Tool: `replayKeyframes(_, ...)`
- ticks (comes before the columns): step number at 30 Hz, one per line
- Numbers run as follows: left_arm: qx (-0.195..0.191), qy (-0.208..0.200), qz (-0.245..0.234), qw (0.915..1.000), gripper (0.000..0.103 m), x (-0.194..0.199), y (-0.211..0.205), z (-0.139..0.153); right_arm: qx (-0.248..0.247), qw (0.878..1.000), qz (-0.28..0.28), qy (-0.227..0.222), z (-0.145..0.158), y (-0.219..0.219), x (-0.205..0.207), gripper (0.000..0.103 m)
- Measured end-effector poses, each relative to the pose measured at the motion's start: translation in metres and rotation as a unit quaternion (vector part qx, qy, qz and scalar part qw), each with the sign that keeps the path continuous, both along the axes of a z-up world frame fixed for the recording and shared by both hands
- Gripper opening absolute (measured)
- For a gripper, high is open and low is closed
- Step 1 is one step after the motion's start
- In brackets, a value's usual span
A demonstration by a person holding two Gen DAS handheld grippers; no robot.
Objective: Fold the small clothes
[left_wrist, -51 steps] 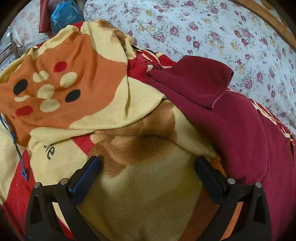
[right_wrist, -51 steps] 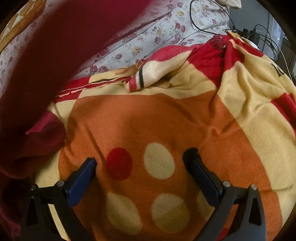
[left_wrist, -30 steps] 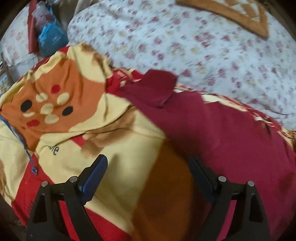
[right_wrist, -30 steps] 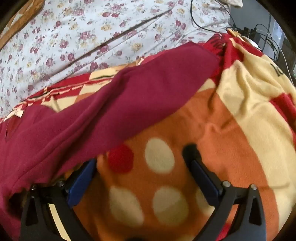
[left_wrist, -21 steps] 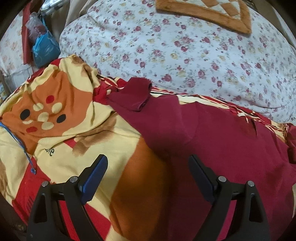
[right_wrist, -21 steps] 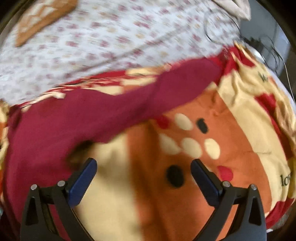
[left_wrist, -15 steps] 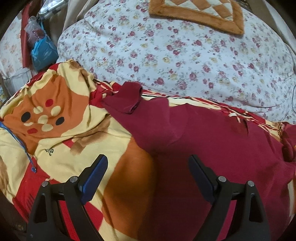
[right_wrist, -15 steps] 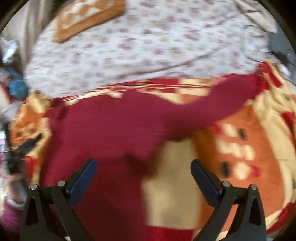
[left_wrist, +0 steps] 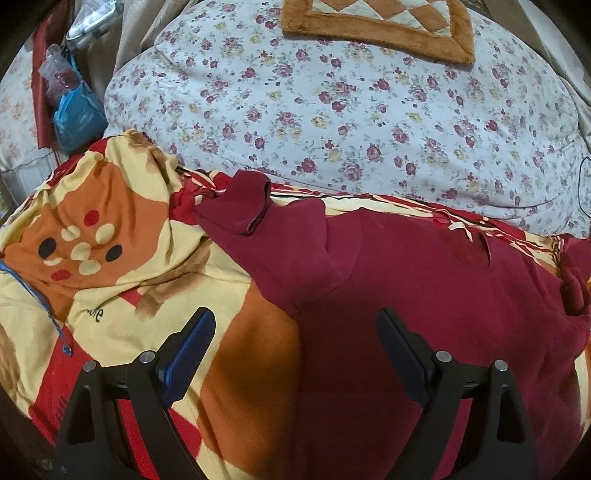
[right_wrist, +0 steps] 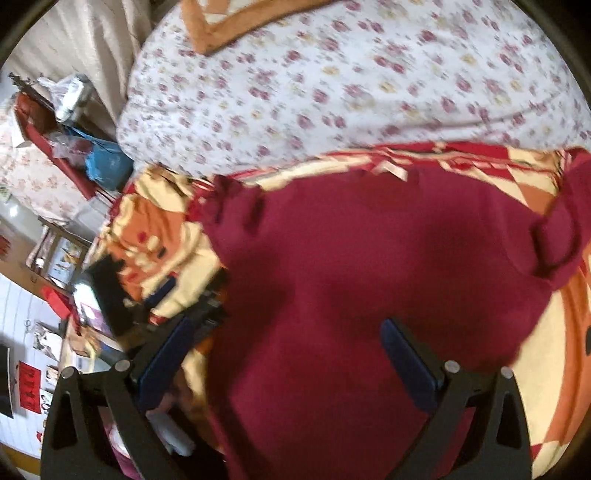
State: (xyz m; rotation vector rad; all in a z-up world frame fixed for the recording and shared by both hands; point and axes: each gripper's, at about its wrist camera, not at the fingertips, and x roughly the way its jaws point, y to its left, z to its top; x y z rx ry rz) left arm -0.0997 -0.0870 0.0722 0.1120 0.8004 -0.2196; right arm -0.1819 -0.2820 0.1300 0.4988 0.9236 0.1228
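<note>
Nearest to each camera are the gripper fingers. The left gripper (left_wrist: 295, 345) has its jaws spread wide and holds nothing; below it lies the border where the dark red shirt (left_wrist: 424, 295) meets the fleece blanket (left_wrist: 110, 236). The right gripper (right_wrist: 288, 350) is also wide open and empty, and it hangs directly over the body of the same shirt (right_wrist: 369, 258).

There is one shirt only, and it lies spread flat on the blanket, which covers the bed. Its long axis runs left to right across both views — the collar side is toward the far edge. One sleeve (left_wrist: 243, 206) lies at the far left, its end turned back over itself. The other sleeve (right_wrist: 561, 236) is bunched at the far right. In my judgement the left gripper is nearer to the left sleeve and the right gripper to the right one, so the coming fold probably begins with each gripper reaching forward and outward to its own side.

Beyond the shirt there is one large flowered quilt (left_wrist: 351, 110), and on its far part one orange mat (left_wrist: 376, 29) with a diamond pattern. At the far left stands a blue bag (left_wrist: 77, 118) — one, as far as I can see. The right view is blurred, so small details there are not clear.
</note>
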Motion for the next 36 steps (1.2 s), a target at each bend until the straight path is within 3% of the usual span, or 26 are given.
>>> replayKeyframes(6, -0.004, 0.009, 0.003, 0.9999, 0.082, 0.005, 0.002, -0.002, 0.04, 0.998, -0.001, -0.04, 0.033, 0.014, 0.01, 0.103)
replayKeyframes(8, -0.003, 0.007, 0.002, 1.0, 0.081, 0.006, 0.001, -0.002, 0.029, 0.998, -0.005, -0.054, 0.037, 0.016, 0.011, 0.103)
replayKeyframes(11, 0.0, 0.009, -0.001, 1.0, 0.081, 0.006, 0.0, -0.004, -0.05, 0.995, -0.022, -0.079, 0.037, 0.02, 0.01, 0.103)
replayKeyframes(13, -0.001, 0.014, 0.0, 0.9999, 0.081, 0.008, -0.001, -0.005, -0.126, 0.987, -0.035, -0.091, 0.03, 0.023, 0.007, 0.103)
replayKeyframes(17, -0.002, 0.015, 0.0, 0.9999, 0.081, 0.009, -0.002, -0.005, -0.208, 0.974, -0.05, -0.071, 0.009, 0.012, 0.01, 0.103)
replayKeyframes(24, 0.007, 0.018, -0.004, 0.9998, 0.081, 0.01, -0.008, -0.01, -0.178, 0.981, -0.076, -0.035, -0.028, -0.018, 0.012, 0.103)
replayKeyframes(36, 0.008, 0.006, -0.005, 0.9999, 0.081, 0.01, -0.011, -0.011, -0.202, 0.976, -0.073, -0.026, -0.051, -0.01, 0.019, 0.103)
